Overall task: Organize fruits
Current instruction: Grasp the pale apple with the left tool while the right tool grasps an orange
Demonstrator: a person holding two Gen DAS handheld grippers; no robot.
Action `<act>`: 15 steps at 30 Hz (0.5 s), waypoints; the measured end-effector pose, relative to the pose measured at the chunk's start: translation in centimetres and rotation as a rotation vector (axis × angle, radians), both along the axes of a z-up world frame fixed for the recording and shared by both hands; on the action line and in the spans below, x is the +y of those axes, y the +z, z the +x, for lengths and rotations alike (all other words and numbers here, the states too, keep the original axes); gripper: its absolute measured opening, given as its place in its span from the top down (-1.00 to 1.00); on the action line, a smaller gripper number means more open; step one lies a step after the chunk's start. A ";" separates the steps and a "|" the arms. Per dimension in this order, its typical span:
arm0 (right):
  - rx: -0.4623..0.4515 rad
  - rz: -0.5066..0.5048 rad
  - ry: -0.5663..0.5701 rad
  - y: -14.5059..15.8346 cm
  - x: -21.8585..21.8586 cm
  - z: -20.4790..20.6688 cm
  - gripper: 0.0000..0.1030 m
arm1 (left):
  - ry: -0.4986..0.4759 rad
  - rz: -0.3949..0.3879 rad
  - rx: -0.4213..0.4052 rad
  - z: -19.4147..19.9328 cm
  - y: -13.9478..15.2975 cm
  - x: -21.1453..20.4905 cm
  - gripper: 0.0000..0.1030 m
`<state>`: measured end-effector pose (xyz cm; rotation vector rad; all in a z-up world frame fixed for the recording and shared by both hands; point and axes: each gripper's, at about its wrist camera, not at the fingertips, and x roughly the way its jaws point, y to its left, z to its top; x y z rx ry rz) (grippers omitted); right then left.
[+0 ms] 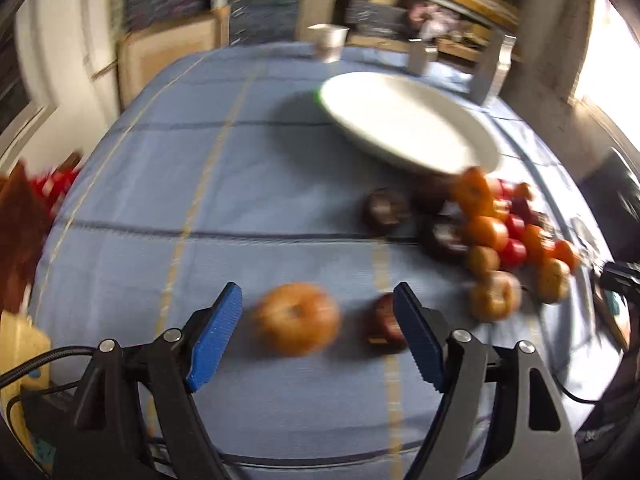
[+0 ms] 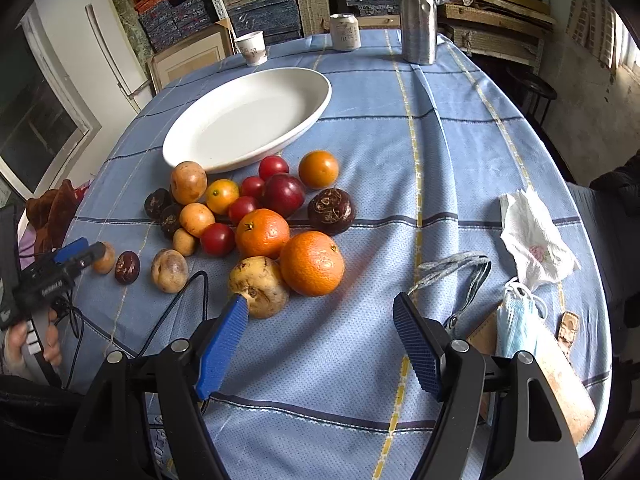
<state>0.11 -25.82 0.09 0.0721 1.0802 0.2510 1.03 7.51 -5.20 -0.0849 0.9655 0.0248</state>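
Note:
A white oval plate [image 2: 248, 120] lies on the blue checked tablecloth [image 2: 400, 152], with nothing on it; it also shows in the left wrist view [image 1: 408, 120]. In front of it is a pile of fruit: two big oranges [image 2: 312, 263], red plums [image 2: 282, 195], tan fruits [image 2: 259, 286] and dark brown ones [image 2: 331, 211]. My left gripper [image 1: 318, 330] is open, its jaws on either side of a tan round fruit [image 1: 297, 318] with a dark fruit [image 1: 385, 320] by the right finger. My right gripper [image 2: 320, 338] is open and empty, just short of the big orange. The left gripper [image 2: 78, 254] also shows at the left in the right wrist view.
A paper cup [image 2: 252, 48], a can [image 2: 345, 32] and a metal bottle [image 2: 418, 16] stand at the far edge. A crumpled tissue [image 2: 532, 236], a face mask [image 2: 516, 324], a strap [image 2: 452, 268] and a wooden board [image 2: 560, 384] lie to the right. Shelves stand behind.

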 end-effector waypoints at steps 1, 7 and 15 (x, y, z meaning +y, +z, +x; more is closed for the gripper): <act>0.003 0.000 0.001 -0.1 0.1 0.0 -0.47 | 0.008 0.004 0.015 0.2 -0.4 0.4 -0.46; -0.001 -0.017 0.023 0.0 0.8 0.0 -0.47 | -0.011 0.035 0.074 1.2 -2.6 -0.2 -0.46; 0.017 0.021 0.020 -1.1 0.2 0.7 -0.30 | -0.032 0.063 0.058 1.0 -3.1 -0.2 0.10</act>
